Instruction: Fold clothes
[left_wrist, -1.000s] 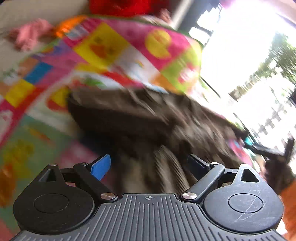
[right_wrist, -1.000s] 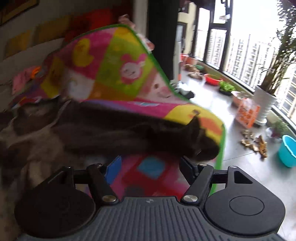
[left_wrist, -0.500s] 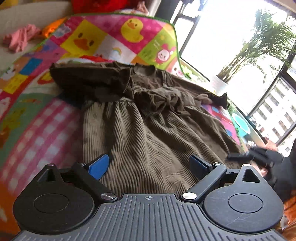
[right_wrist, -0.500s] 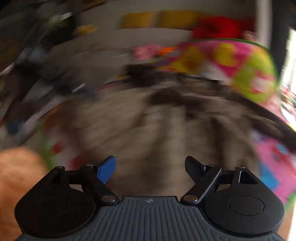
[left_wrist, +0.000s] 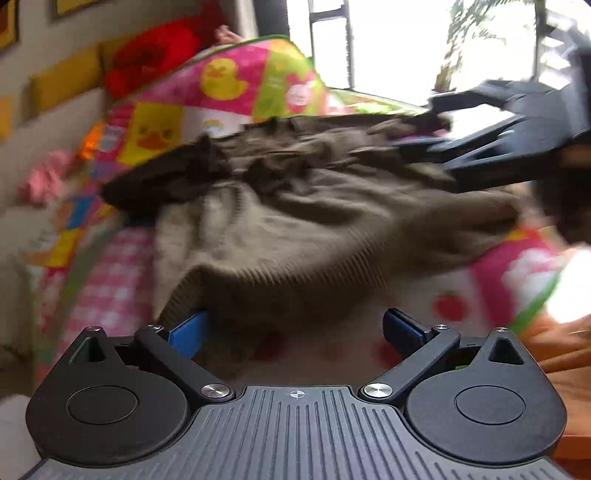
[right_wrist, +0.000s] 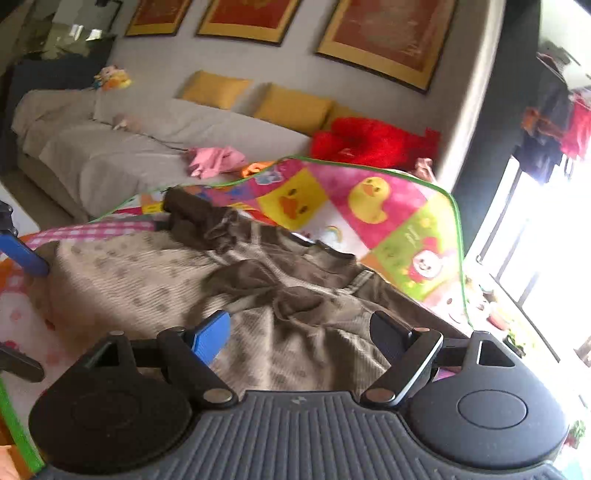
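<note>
A brown ribbed knit garment (left_wrist: 303, 221) lies spread and rumpled on a bright patchwork play mat (left_wrist: 221, 85). My left gripper (left_wrist: 295, 328) is open at the garment's near hem, its blue left pad by the hem corner. In the right wrist view the garment (right_wrist: 207, 280) fills the middle and my right gripper (right_wrist: 299, 332) is open just over its side. The right gripper also shows in the left wrist view (left_wrist: 491, 140), over the garment's far right edge. The left gripper's blue finger (right_wrist: 22, 254) shows at the hem on the left.
A grey sofa (right_wrist: 110, 147) with yellow cushions (right_wrist: 291, 107), a pink garment (right_wrist: 216, 160) and a red plush (right_wrist: 365, 142) stands behind the mat. Bright windows (right_wrist: 535, 240) are on the right. The mat's far part (right_wrist: 369, 206) is raised.
Both grippers swung over the garment. The left one dropped to the near hem. The right one came round to the garment's side. Both stayed open.
</note>
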